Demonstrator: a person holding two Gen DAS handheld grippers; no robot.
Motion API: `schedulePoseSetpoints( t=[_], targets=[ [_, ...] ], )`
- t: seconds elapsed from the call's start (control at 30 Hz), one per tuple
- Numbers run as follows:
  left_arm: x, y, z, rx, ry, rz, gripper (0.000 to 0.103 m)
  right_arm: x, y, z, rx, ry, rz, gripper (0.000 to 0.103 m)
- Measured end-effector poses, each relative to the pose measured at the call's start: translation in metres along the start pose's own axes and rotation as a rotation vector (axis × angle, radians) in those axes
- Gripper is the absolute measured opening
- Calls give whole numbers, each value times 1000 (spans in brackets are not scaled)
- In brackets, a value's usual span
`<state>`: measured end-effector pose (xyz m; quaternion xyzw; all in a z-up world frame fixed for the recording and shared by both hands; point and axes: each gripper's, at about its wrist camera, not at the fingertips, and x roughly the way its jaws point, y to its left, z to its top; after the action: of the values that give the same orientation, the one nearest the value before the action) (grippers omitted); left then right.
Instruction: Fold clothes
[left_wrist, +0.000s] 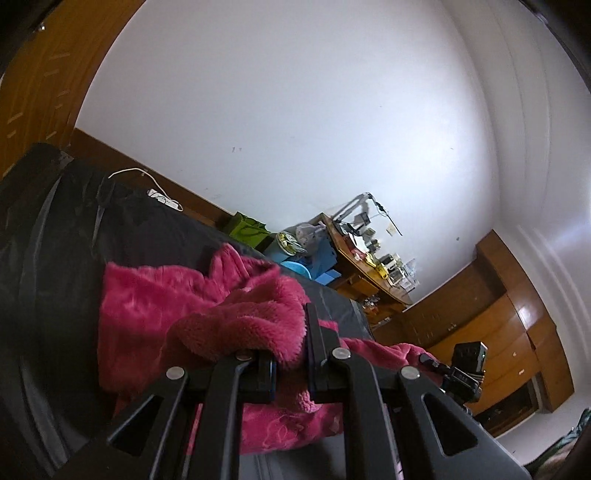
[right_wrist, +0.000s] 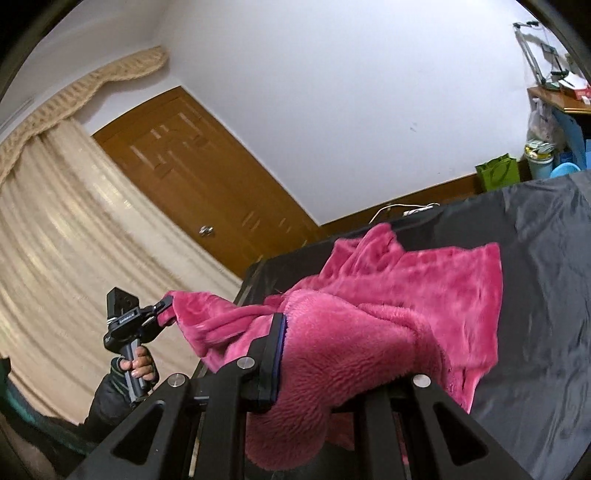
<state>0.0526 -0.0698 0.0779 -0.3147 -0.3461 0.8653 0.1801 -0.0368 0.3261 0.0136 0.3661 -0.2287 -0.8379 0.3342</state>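
Note:
A fluffy pink fleece garment (left_wrist: 155, 306) (right_wrist: 424, 280) is lifted at one edge, and its far part trails on a black sheet (left_wrist: 55, 258) (right_wrist: 546, 258). My left gripper (left_wrist: 290, 354) is shut on a bunch of the fleece, which spills over its left finger. Seen in the right wrist view, the left gripper (right_wrist: 166, 301) is held by a hand (right_wrist: 142, 363) and pinches a corner of the garment. My right gripper (right_wrist: 295, 350) is shut on a thick fold, which hides its right finger. In the left wrist view the right gripper (left_wrist: 426, 357) grips the garment's other end.
A green bag (left_wrist: 247, 230) (right_wrist: 496, 171) and blue containers stand beyond the sheet's far edge. A cluttered wooden desk (left_wrist: 369, 266) and wooden cabinets (left_wrist: 498, 332) line the wall. A white power strip (left_wrist: 162, 197) lies at the edge. A wooden door (right_wrist: 207, 177) and beige curtain (right_wrist: 55, 221) stand behind.

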Motion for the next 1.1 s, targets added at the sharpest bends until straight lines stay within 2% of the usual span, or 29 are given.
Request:
schedulePoseSetpoints(
  t=[0.17,0.4,0.63,0.93,1.0,1.07,1.1],
  targets=[
    [47,22,33,-23,32,25,12,39,-26,35,21,7,-68,16],
    [113,63,56,-65,98,85,12,92,-67,62,62,52,-150,16],
    [164,111,59,-123,156,143,12,131,-110,69,126,97,-241,16],
    [211,165,39,-227,246,203,14,168,-144,66,197,162,-319,19],
    [214,170,36,-252,253,194,17,173,-143,66,193,169,-337,29],
    [211,170,37,-270,253,177,20,174,-138,67,179,160,-338,77],
    [209,170,38,-280,250,166,24,171,-135,68,174,142,-338,80]
  ],
)
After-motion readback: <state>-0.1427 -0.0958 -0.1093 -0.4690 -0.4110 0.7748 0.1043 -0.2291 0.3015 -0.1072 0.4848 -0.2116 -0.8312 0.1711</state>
